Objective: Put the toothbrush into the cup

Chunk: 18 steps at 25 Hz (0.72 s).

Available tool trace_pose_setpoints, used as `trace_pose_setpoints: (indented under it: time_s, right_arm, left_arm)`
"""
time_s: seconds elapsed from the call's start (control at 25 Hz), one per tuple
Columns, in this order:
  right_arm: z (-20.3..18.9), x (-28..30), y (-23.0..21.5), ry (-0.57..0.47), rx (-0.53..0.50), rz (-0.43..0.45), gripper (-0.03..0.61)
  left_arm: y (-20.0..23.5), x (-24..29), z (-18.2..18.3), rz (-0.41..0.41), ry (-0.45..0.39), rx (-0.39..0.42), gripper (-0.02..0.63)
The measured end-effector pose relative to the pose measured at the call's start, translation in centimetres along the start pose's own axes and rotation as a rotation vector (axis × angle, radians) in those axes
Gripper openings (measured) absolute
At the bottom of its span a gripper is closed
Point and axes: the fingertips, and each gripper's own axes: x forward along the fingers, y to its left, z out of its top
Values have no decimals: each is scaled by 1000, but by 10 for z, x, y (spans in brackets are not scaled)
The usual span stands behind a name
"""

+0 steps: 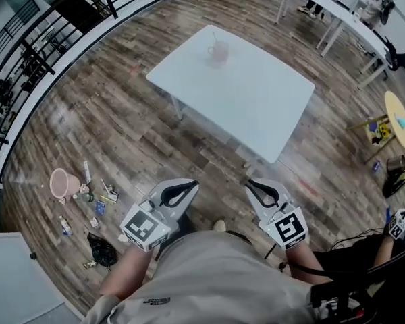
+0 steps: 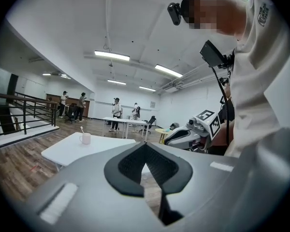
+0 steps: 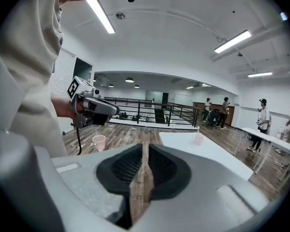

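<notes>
Left gripper point(image 1: 192, 183) and right gripper point(image 1: 250, 183) jaws closed, empty; toothbrush point(image 2: 81, 129) stands upright in cup point(image 2: 85, 138).

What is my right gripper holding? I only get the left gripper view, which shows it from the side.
Observer: Nothing. In the right gripper view the right gripper has its jaws together, with only wood floor beyond them.
Operator: Anything on the floor near me?
Observer: Yes. The head view shows a pink container and scattered small items on the floor at your left.
Operator: Have I reached the table?
Observer: No. The left gripper and the right gripper are both over the floor, short of the near corner of the table. The cup holding the toothbrush stands near its far corner.
</notes>
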Motion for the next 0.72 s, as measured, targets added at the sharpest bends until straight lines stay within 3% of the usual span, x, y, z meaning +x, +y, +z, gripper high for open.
trace_pose_setpoints:
  time_s: [0.2,0.72]
  right_arm:
    - [-4,-27,24,-27,-3,48,40]
    - [14,-43,68,-13,2,-35,32]
  left_arm:
    - [-37,-16,-9,42,31,-39,6]
    - [-58,-54,13,-61,-8,24,6]
